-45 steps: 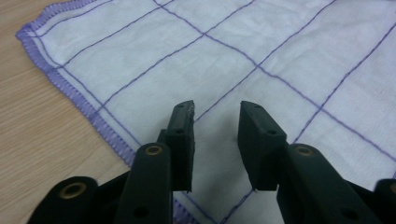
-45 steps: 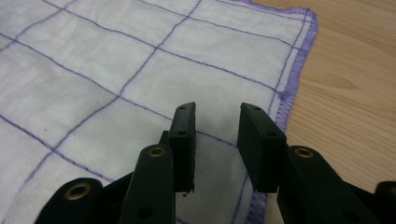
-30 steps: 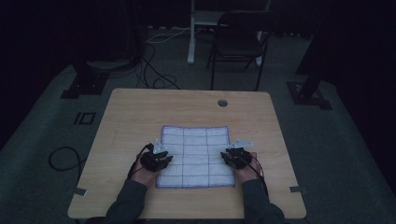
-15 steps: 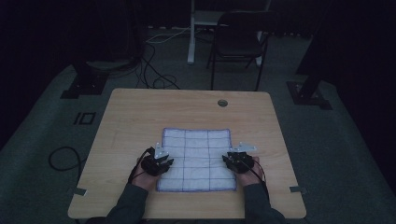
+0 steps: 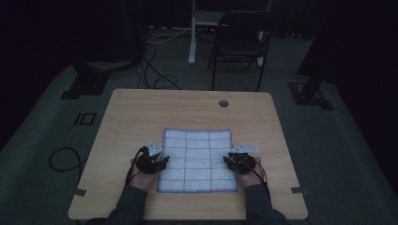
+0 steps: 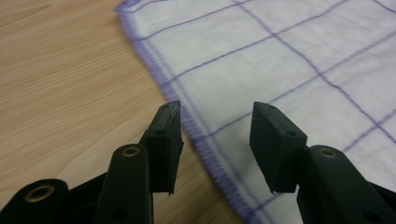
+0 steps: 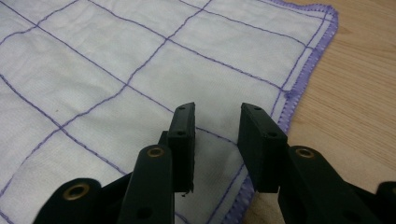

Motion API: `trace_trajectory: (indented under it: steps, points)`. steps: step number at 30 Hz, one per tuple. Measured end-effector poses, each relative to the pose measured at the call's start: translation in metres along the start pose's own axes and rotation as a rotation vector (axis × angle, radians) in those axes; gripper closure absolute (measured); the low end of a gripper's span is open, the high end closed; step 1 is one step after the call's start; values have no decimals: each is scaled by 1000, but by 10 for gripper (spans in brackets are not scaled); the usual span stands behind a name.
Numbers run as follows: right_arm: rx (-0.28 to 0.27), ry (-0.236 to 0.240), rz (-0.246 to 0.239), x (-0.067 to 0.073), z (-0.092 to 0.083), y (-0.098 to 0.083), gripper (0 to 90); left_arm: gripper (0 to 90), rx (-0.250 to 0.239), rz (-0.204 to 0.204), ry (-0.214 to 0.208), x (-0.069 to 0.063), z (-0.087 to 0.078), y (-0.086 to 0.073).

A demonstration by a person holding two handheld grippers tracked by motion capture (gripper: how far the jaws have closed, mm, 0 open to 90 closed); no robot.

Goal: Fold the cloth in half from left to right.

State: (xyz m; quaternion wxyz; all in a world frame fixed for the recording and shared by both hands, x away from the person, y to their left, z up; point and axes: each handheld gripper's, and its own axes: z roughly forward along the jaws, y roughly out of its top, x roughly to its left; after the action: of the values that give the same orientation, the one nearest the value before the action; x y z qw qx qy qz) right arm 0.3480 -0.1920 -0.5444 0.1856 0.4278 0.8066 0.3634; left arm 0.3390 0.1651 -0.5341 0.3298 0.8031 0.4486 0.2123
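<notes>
Two grippers are set at the cloth [image 5: 197, 159], which lies flat near the table's [image 5: 141, 112] near edge. Left gripper [image 6: 217, 121], jaws just opened, straddles the left hem ungripped; right gripper [image 7: 217, 123] is parted over the right hem. Grasp step judged pending: both hems must be pinched next.

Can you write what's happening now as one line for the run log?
cloth: flat on table | left hand-held gripper: open, jaws just opened, astride cloth edge | right hand-held gripper: open over cloth
</notes>
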Motion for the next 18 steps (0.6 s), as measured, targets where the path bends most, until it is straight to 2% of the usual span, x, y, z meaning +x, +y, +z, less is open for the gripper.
trace_trajectory:
  steps: [1, 3, 6, 10, 13, 14, 18]
  points:
    - [0, -1, -1, 0, 0, 0, 670, 541, 10, -23, 7, 3, 1, -1]
    - [0, -2, -2, 0, 0, 0, 669, 540, 21, -35, 4, 4, 2, -2]
    - [-1, -3, -2, 0, 0, 0, 669, 539, 24, -33, 4, 3, 3, -2]
    - [-2, -3, -2, 0, 0, 0, 668, 513, 14, -72, -33, 6, 7, 0]
    - [-2, -3, -1, 0, 0, 0, 668, 498, 7, -81, -47, 6, 9, 1]
    - [-2, -4, -1, 1, 0, 0, 667, 494, 1, -82, -65, 5, 11, 2]
    - [-3, -5, -2, 1, 0, 0, 666, 493, -14, -96, -73, 1, 13, 2]
